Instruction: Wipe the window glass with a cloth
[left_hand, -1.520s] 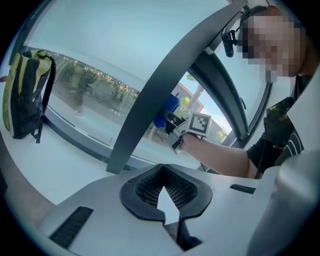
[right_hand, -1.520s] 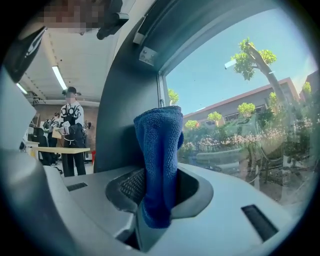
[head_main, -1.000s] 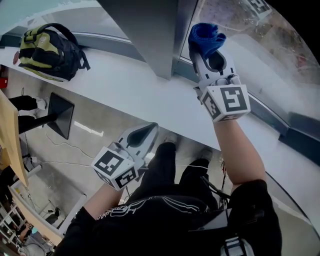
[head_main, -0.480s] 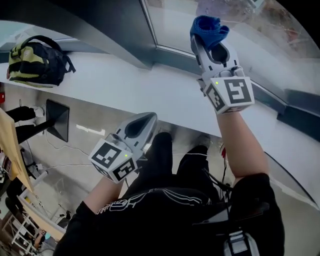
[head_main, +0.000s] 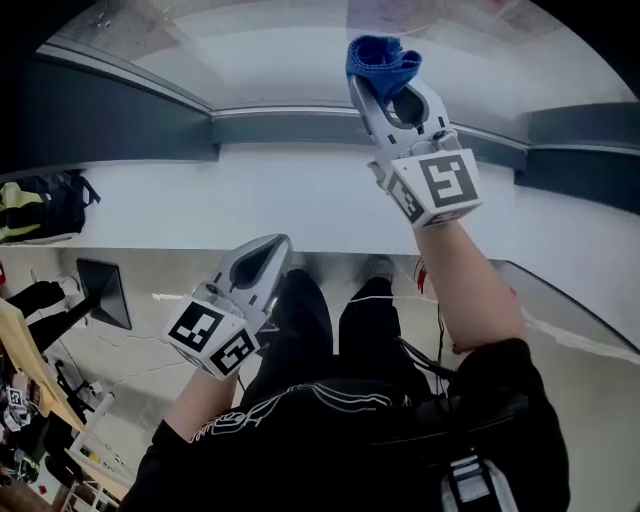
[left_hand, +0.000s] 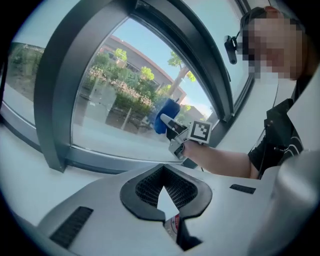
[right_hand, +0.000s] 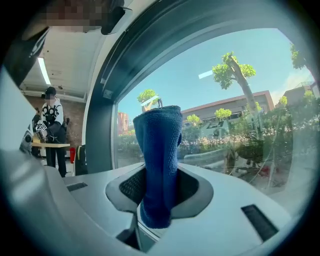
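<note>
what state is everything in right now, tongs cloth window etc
right tongs, shut on the cloth, raised toward the window glass
left tongs, shut, empty, held low
cloth, bunched, pinched upright
window glass, closed pane
backpack, lying on the sill

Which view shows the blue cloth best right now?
Right gripper view: the blue cloth fills the centre, clamped upright in the right gripper, window glass behind it. Head view shows only its bunched top past the gripper. Left gripper view shows a small, distant blue patch.
</note>
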